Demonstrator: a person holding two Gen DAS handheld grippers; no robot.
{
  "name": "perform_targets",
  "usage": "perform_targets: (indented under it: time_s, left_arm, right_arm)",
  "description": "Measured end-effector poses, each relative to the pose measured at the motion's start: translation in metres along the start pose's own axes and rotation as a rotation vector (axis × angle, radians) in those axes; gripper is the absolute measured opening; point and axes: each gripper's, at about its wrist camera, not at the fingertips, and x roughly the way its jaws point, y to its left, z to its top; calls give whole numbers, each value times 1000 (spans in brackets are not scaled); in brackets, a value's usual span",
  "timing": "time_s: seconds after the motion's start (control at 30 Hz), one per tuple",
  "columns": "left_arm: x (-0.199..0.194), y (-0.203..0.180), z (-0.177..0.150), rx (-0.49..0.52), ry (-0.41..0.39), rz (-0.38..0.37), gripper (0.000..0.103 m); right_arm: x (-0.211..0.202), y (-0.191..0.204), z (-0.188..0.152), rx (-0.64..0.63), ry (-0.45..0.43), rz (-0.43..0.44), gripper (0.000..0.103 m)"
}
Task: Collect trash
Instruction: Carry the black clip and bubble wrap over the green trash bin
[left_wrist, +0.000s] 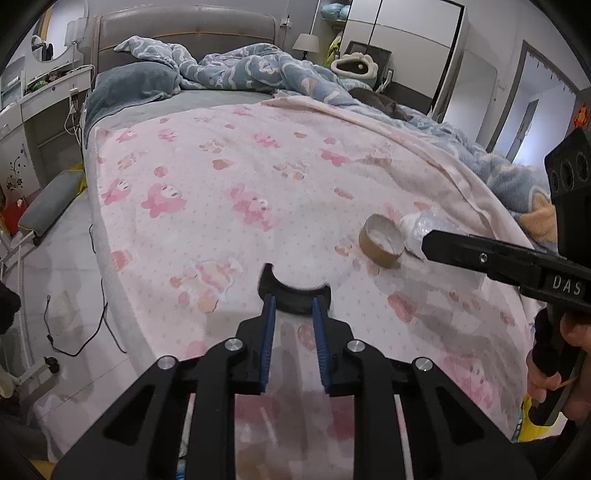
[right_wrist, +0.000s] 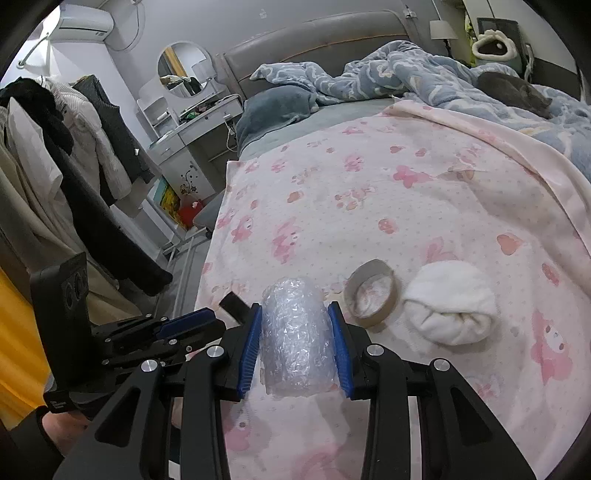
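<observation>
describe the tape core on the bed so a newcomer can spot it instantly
On the pink blanket near the bed's foot, the tape core lies between the bubble wrap roll and a balled white cloth. It alone is a hollow brown cardboard ring.

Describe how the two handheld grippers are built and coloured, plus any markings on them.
Both are matte black plastic linkage frames with round silver pivot bolts. The left gripper and the right gripper each carry two fingers lined with ribbed blue pads. Seen from the left wrist view, the right one's finger bears white letters "DAS", and a black block with round lenses sits on top.
</observation>
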Motion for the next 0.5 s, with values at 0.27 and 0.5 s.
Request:
perform_targets:
  time_s: [0.27, 0.5]
  left_arm:
    - [-10, 1, 1, 31, -63, 20, 69]
    - [11, -11, 1, 129, -61, 54, 73]
  right_arm:
    - [4, 3, -7, 2, 8, -5, 37]
    - [4, -8, -7, 13, 21, -1, 37]
